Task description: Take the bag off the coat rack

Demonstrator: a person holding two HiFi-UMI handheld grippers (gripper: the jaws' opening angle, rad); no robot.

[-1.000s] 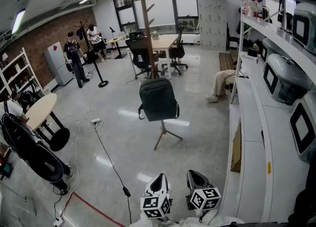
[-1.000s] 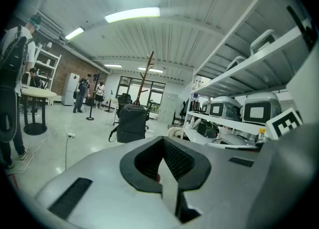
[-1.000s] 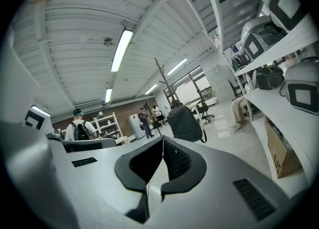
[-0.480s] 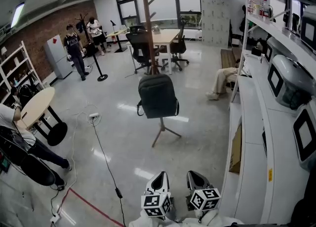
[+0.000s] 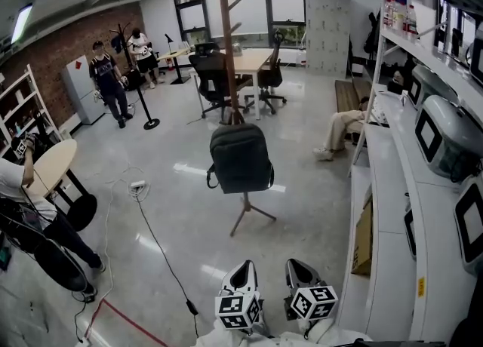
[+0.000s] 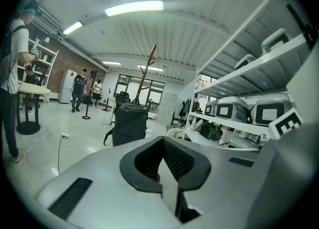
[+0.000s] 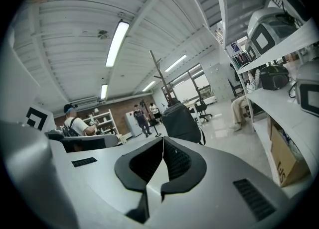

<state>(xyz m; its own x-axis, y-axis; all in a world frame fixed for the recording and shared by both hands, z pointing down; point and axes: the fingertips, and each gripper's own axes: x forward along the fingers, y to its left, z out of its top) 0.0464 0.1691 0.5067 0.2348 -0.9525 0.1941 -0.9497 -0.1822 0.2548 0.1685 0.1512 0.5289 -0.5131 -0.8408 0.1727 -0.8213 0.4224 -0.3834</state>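
Head view showed the bag (image 5: pixel 241 158) hanging on the coat rack (image 5: pixel 229 51), well apart from me across the floor (image 5: pixel 173 225). My left tool (image 5: pixel 242 268) and right tool (image 5: pixel 296 268) were pressed together, empty. I judged this the approach; next I needed to close in and spread a tool.

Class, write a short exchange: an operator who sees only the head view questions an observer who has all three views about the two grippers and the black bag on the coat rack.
Operator: The head view shows me the left gripper only from behind. Are its jaws open?
Observer: No. Its own view shows them pressed together with nothing between.
Operator: And the right gripper?
Observer: Its jaws are together and empty too. In its view the bag on the coat rack shows just right of the jaws' line.
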